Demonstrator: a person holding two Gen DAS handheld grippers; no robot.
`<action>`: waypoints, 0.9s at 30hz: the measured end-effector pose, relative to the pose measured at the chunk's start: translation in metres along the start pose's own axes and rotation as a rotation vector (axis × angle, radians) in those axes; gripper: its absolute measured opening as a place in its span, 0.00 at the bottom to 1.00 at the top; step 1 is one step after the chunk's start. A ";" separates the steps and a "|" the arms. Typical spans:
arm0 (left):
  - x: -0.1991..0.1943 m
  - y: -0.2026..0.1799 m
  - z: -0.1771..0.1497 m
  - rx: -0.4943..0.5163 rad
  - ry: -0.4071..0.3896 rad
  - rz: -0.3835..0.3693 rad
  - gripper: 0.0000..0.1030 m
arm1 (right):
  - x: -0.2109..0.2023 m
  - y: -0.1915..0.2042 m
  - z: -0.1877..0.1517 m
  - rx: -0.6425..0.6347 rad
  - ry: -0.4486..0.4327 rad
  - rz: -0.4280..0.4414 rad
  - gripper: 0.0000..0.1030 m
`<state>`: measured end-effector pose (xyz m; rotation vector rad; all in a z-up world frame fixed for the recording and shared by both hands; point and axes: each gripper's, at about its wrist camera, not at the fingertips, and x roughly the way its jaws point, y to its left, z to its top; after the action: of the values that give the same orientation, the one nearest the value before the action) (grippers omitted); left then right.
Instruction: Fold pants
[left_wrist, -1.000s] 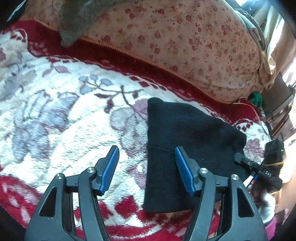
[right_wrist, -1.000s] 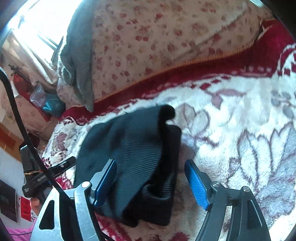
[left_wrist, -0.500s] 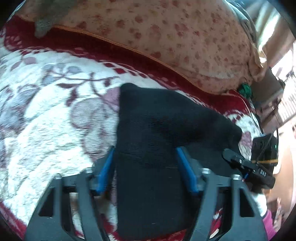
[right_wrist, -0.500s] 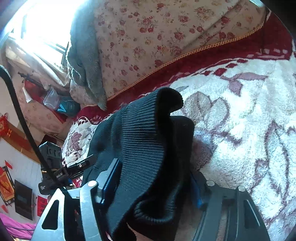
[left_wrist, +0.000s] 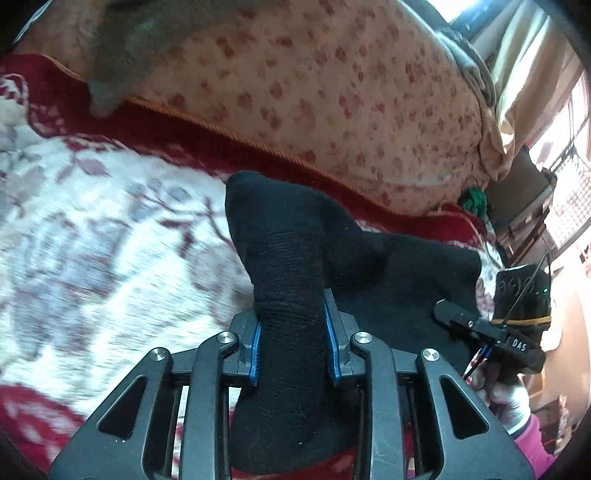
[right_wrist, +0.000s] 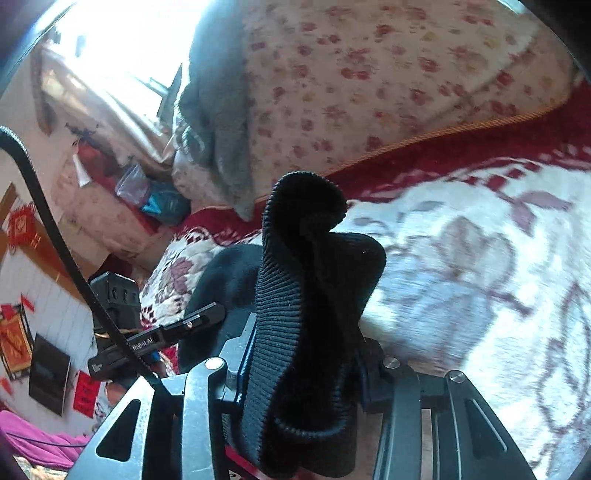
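Note:
The black knit pants (left_wrist: 295, 240) lie on a fleecy red-and-white flowered blanket (left_wrist: 110, 240). My left gripper (left_wrist: 293, 332) is closing, and its blue pads press a bunched edge of the fabric, which rises off the blanket in a peak. In the right wrist view the ribbed waistband of the pants (right_wrist: 306, 277) stands up in a fold. My right gripper (right_wrist: 303, 369) is closing on that fold, with the pads squeezing it from both sides. Each gripper shows in the other's view: the right gripper (left_wrist: 480, 328) low at the right, the left gripper (right_wrist: 166, 332) low at the left.
A big rolled quilt with small red flowers (left_wrist: 332, 92) runs along the far side, with a grey cloth (left_wrist: 122, 55) draped over it. A hand in a pink sleeve (left_wrist: 509, 402) holds the right gripper. Bags and clutter (right_wrist: 147, 192) sit under a bright window.
Both grippers went from wide open around the flat pants to closed on the fabric. The gripped edges have risen off the blanket and bunched up.

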<state>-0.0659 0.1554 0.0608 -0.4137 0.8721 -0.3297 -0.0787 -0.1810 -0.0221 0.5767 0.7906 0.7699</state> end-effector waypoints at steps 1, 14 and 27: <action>-0.008 0.005 0.003 -0.004 -0.012 0.009 0.25 | 0.006 0.006 0.002 0.000 0.003 0.020 0.40; -0.093 0.111 0.012 -0.094 -0.107 0.215 0.25 | 0.131 0.093 0.007 -0.059 0.131 0.165 0.40; -0.081 0.168 -0.010 -0.224 -0.088 0.292 0.48 | 0.199 0.086 -0.007 -0.002 0.243 0.006 0.53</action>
<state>-0.1040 0.3350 0.0288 -0.4961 0.8721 0.0560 -0.0249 0.0280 -0.0465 0.4887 1.0113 0.8563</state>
